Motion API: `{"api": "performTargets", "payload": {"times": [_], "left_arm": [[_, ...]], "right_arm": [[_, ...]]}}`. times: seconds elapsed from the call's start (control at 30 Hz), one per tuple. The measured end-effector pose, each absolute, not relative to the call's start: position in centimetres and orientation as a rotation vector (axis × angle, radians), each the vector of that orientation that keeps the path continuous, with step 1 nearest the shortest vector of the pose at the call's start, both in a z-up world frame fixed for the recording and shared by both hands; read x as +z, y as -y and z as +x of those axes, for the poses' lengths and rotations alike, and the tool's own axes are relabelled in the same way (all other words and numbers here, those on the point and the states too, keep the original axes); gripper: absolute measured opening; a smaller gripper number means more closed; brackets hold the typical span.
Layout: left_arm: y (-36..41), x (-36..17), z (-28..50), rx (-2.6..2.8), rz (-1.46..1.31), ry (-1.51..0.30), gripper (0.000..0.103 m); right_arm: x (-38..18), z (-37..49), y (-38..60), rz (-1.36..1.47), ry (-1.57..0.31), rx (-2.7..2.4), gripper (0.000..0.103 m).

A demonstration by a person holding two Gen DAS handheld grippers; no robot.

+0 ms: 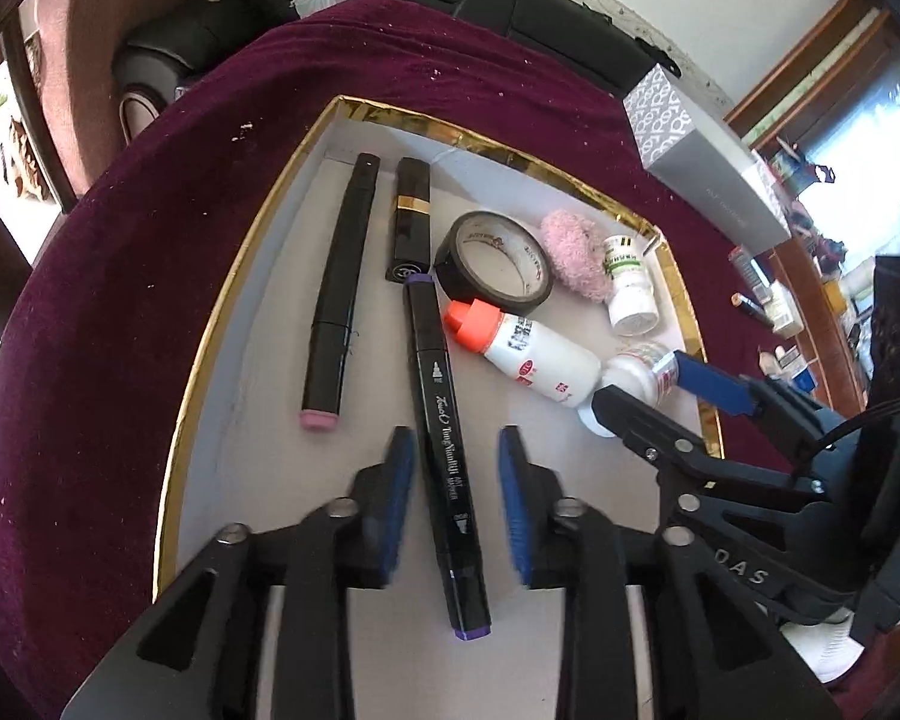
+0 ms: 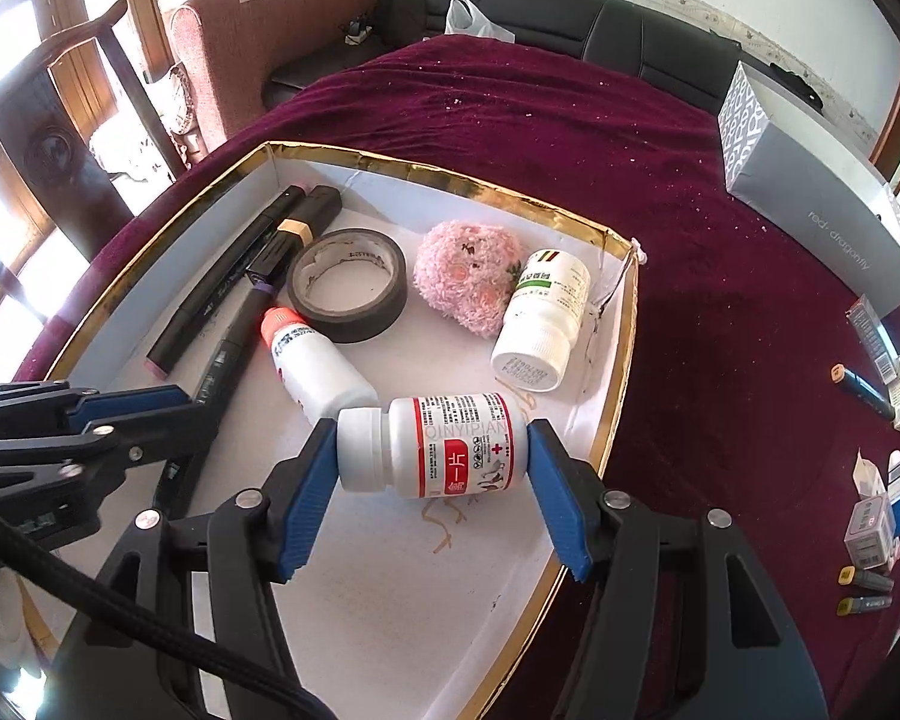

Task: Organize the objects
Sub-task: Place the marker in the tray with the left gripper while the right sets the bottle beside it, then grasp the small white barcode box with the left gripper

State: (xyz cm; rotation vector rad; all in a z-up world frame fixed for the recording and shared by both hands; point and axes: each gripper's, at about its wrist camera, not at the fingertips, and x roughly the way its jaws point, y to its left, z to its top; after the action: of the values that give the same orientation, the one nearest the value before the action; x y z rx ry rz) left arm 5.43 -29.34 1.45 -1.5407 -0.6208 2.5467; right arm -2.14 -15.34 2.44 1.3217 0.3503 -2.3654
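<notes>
Both grippers work inside the gold-rimmed box lid (image 2: 150, 252) on the maroon cloth (image 2: 720, 300). Left gripper (image 1: 457, 498): jaws apart, straddling the purple-capped marker (image 1: 444, 456) with a clear gap each side; the marker lies flat on the white floor, no pad pressing it, apparently set down parallel to the pink-capped marker (image 1: 336, 294) at its 10 o'clock. Right gripper (image 2: 432, 480): blue pads clamped end-to-end on the red-label pill bottle (image 2: 432, 447), cap against one pad, base against the other; the bottle lies on its side, low over the floor or resting on it, cannot tell which. The end grip suits a smooth cylinder that would roll out of a side pinch. Around the bottle: orange-capped bottle (image 2: 318, 366) at 10 o'clock, touching or nearly so; green-label bottle (image 2: 540, 324) at 1 o'clock; black tape roll (image 2: 348, 282) and pink fluffy item (image 2: 468, 282) toward 12. Grouping reads as pens along one wall, bottles toward the other. More small boxes (image 2: 876, 516) wait outside the lid at 3 o'clock.
</notes>
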Motion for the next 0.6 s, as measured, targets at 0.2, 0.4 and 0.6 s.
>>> {"api": "performTargets", "payload": {"times": [0.2,0.4,0.6], "left_arm": [[30.5,3.4,7.1,2.592,-1.441,0.708,0.053],[30.8,5.4,9.1,2.624,-1.358,0.796,0.06],[26.6,8.1,10.2,2.579,-1.266,0.719,0.064]], "right_arm": [[3.1,-1.9,14.8,1.295,-0.307,-2.384,0.062],[6.0,0.2,12.3,1.185,-0.22,-2.438,0.065],[7.8,3.0,5.8,1.131,-0.113,-2.537,0.071]]}}
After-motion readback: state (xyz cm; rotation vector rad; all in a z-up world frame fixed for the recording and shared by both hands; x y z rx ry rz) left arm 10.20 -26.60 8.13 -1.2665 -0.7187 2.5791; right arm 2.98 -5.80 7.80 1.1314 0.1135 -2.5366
